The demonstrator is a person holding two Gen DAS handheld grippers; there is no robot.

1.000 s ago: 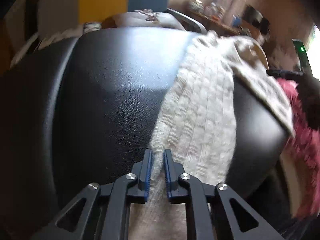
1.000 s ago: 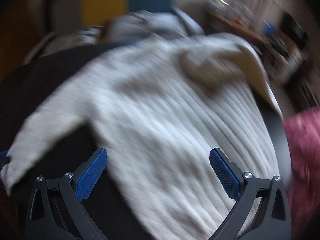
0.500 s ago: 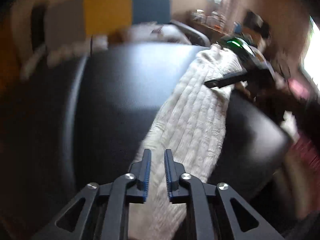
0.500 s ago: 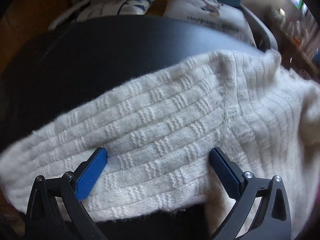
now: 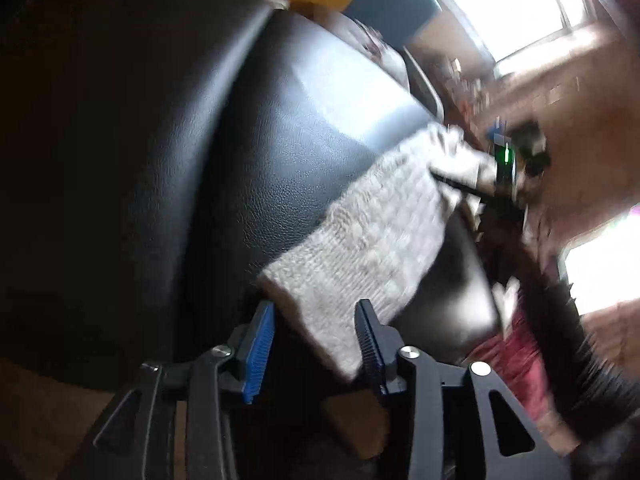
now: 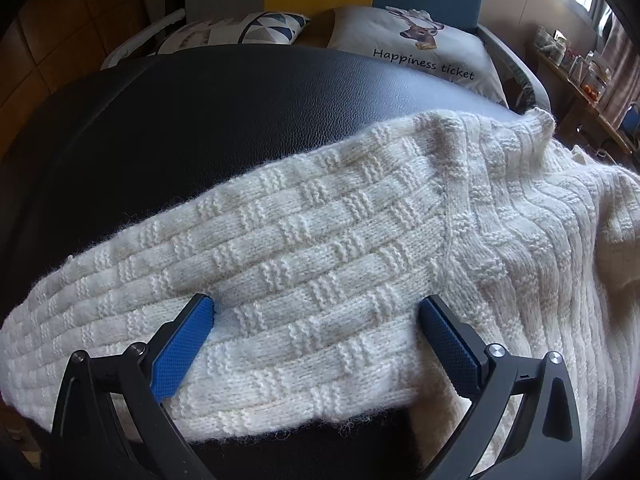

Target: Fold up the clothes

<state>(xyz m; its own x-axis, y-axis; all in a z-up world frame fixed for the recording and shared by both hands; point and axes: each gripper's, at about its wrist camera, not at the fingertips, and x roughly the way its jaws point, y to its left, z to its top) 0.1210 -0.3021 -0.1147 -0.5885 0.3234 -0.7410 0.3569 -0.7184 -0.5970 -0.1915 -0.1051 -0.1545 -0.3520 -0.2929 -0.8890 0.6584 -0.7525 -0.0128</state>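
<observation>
Crosswise, sweater sleeve [image 6: 256, 264] runs left-right before wide-open, empty right tool [image 6: 316, 336].

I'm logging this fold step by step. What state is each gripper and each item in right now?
left gripper: open, sleeve end between its fingers, not clamped.
right gripper: open wide, fingers resting on the sleeve.
white knit sweater: unfolded, spread over the seat.
sleeve: stretched out flat, sideways across the seat.
black leather seat: partly covered by the sweater.
</observation>
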